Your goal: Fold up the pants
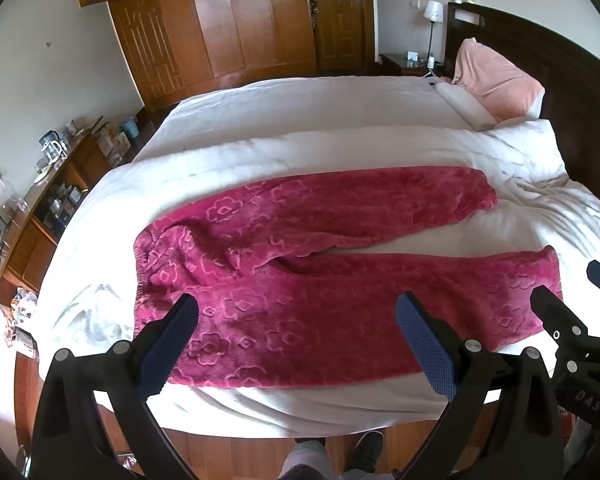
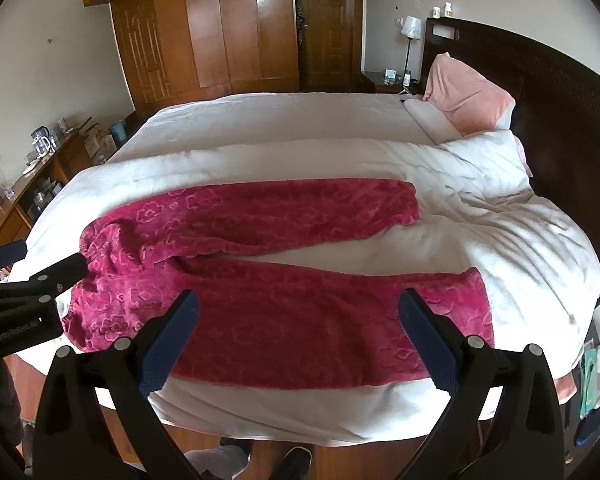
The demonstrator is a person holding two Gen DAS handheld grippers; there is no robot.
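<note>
Pants (image 1: 320,264) lie flat on the white bed (image 1: 300,120), both legs spread apart and pointing toward the pillow (image 1: 496,80). Left gripper (image 1: 296,344) and right gripper (image 2: 300,336) hang above them, both wide open, holding nothing.

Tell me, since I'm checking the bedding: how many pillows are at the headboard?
2 visible: a pink pillow propped against the headboard, and a white pillow lying flat just in front of it. The duvet may hide others.
</note>
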